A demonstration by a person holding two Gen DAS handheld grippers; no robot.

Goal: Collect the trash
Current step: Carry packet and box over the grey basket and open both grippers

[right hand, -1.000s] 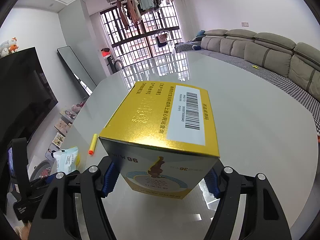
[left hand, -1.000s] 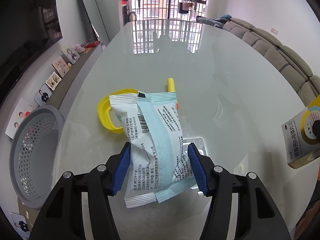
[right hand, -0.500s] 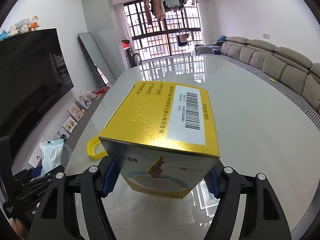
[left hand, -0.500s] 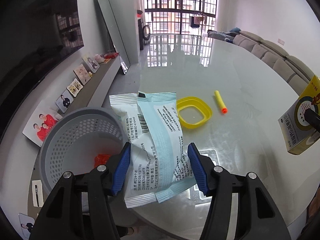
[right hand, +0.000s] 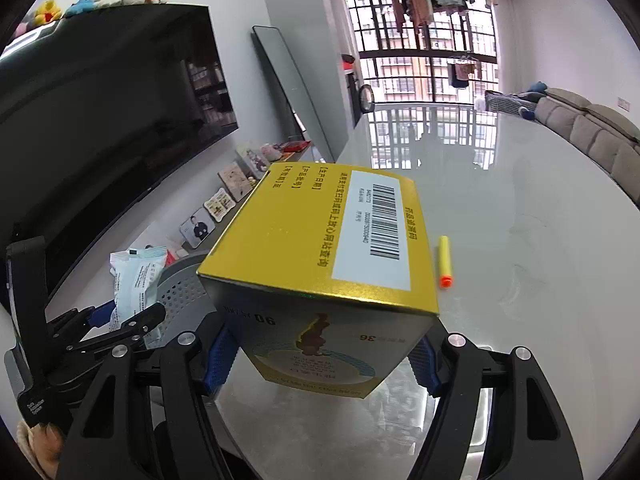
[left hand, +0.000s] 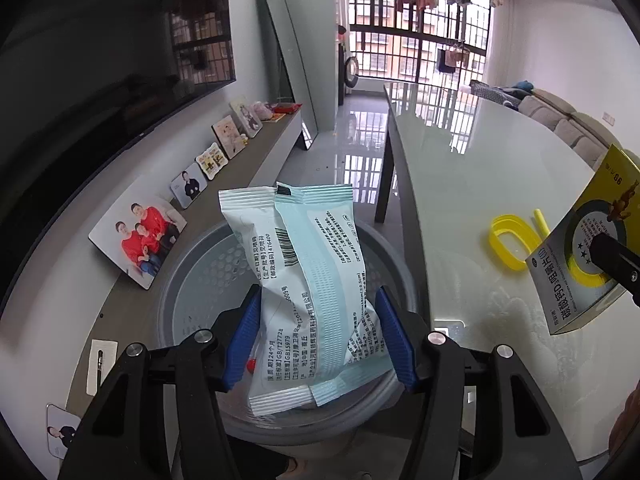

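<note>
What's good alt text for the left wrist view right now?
The left gripper holds a pale blue packet upright between its blue fingers, directly above a grey perforated basket beside the table. At right, a yellow box is held by the other gripper; a yellow ring and a yellow dart lie on the table.
</note>
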